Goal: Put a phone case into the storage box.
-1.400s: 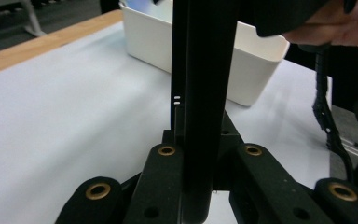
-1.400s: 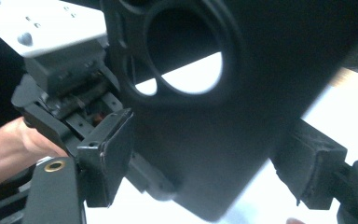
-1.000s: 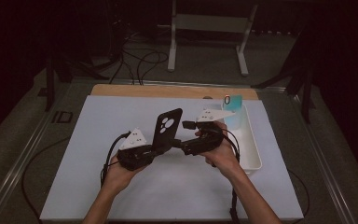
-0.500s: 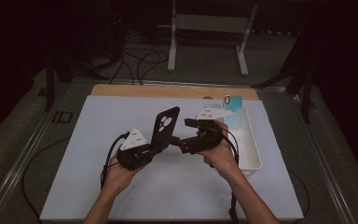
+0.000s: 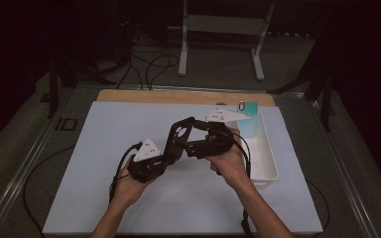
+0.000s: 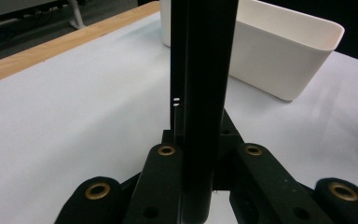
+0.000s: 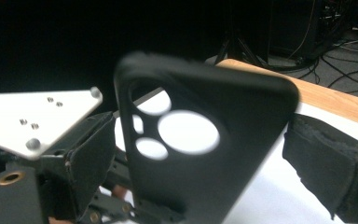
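The left gripper [image 5: 164, 157] is pinching the bottom edge of a black phone case [image 5: 177, 140], which stands tilted above the middle of the white desk [image 5: 104, 148]. The right gripper [image 5: 192, 145] waits at its 3 o'clock side with jaws spread, one pad [image 7: 324, 163] just beside the case, not pressing. To take it well, I think the right gripper should close on the plain edge, away from the camera holes; no writing is readable on the case or on the white bin [image 5: 265, 158] at 3 o'clock.
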